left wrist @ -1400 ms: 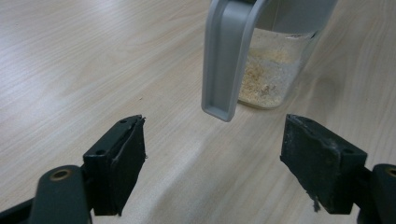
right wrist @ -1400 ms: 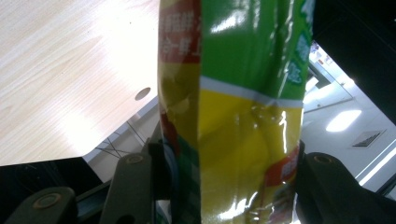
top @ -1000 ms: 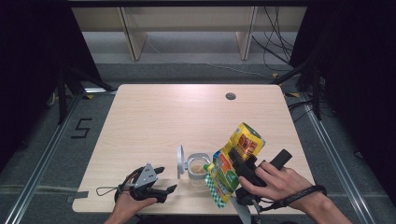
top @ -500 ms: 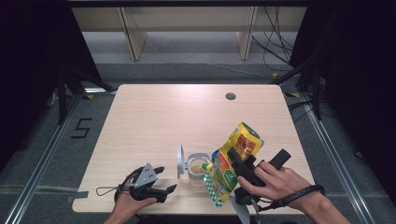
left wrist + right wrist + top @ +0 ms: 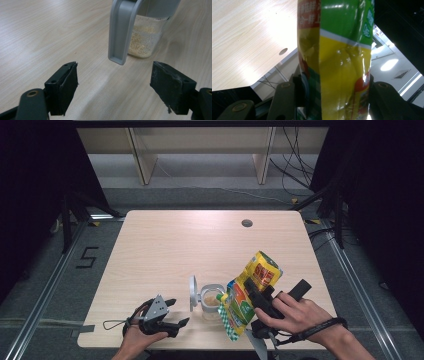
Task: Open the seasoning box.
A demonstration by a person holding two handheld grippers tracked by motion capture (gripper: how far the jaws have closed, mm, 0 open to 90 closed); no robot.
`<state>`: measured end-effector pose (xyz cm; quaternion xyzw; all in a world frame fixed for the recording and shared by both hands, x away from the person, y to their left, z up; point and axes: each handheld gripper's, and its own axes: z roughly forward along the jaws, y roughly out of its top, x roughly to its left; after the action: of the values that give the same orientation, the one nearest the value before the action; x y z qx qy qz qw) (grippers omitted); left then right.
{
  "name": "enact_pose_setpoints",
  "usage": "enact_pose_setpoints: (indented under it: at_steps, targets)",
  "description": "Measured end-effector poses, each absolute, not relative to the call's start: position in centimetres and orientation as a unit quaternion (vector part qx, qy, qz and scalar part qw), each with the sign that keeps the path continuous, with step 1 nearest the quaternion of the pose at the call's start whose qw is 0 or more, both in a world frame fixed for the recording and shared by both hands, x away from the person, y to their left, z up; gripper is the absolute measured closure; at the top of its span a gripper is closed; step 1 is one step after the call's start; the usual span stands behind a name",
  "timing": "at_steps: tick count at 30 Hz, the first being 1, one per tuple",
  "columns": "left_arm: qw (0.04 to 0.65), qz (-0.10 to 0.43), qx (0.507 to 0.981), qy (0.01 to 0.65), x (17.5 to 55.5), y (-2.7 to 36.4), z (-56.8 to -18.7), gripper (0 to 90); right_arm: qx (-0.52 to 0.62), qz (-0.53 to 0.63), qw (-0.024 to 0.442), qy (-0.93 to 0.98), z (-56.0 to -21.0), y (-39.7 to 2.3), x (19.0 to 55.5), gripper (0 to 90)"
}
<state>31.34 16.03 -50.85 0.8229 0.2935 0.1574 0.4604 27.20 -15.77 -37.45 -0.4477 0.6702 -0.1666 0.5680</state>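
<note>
High view first: we stand at the near edge of the wooden bench [image 5: 165, 250] with a claw in each hand. Our right claw [image 5: 250, 292] is clamped on a yellow and green pouch [image 5: 250, 295], which is lifted off the bench and tilted, its lower end pointing down towards the near edge and its upper end up and away to the right. The pouch hangs just beside a small clear jar [image 5: 212, 301], over the jar's right side; we cannot tell whether the two touch. The jar stands on the bench close to the near edge, and its grey hinged lid [image 5: 193, 293] is flipped up on edge at its left.

Our left claw [image 5: 176, 312] sits low near the front edge, left of the jar and apart from it, with the grey three-cornered plate on top of it.

Left gripper view: the two black jaws stand wide apart with only bare bench between them. Ahead of them the grey lid [image 5: 122, 32] hangs down in front of the jar [image 5: 146, 37], which holds a layer of pale, crumbly grains at its bottom.

Right gripper view: the pouch [image 5: 337, 62] stands between the jaws, pressed on both sides, its foil creased. Beyond it we see the far corner of the bench with a small round hole [image 5: 283, 51].
</note>
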Motion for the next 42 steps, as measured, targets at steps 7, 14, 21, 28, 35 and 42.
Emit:
enact_pose_setpoints:
  at_steps: [7, 14, 21, 28, 35, 42]
  targets:
    - [0.463, 0.156, 0.822, 0.292, 31.4, 15.98, -50.92, 21.4, -0.428, -0.143, 0.57, 0.686, -37.85, -16.18, 27.38, 57.4]
    - [0.458, 0.153, 0.826, 0.291, 31.51, 16.1, -50.92, 21.5, -0.43, -0.148, 0.57, 0.684, -37.98, -16.56, 27.6, 57.7]
    - [0.465, 0.155, 0.821, 0.292, 31.44, 15.96, -50.92, 21.4, -0.435, -0.151, 0.573, 0.678, -37.84, -16.46, 27.54, 57.9]
    - [0.464, 0.156, 0.822, 0.291, 31.41, 15.97, -50.9, 21.4, -0.439, -0.151, 0.574, 0.674, -37.64, -16.46, 27.55, 58.1]
    - [0.465, 0.157, 0.822, 0.287, 31.52, 16.0, -50.89, 21.4, -0.429, -0.147, 0.58, 0.676, -37.45, -16.71, 27.21, 58.2]
    - [0.462, 0.154, 0.824, 0.291, 31.46, 15.96, -50.86, 21.5, -0.441, -0.153, 0.576, 0.671, -37.24, -16.47, 27.26, 58.2]
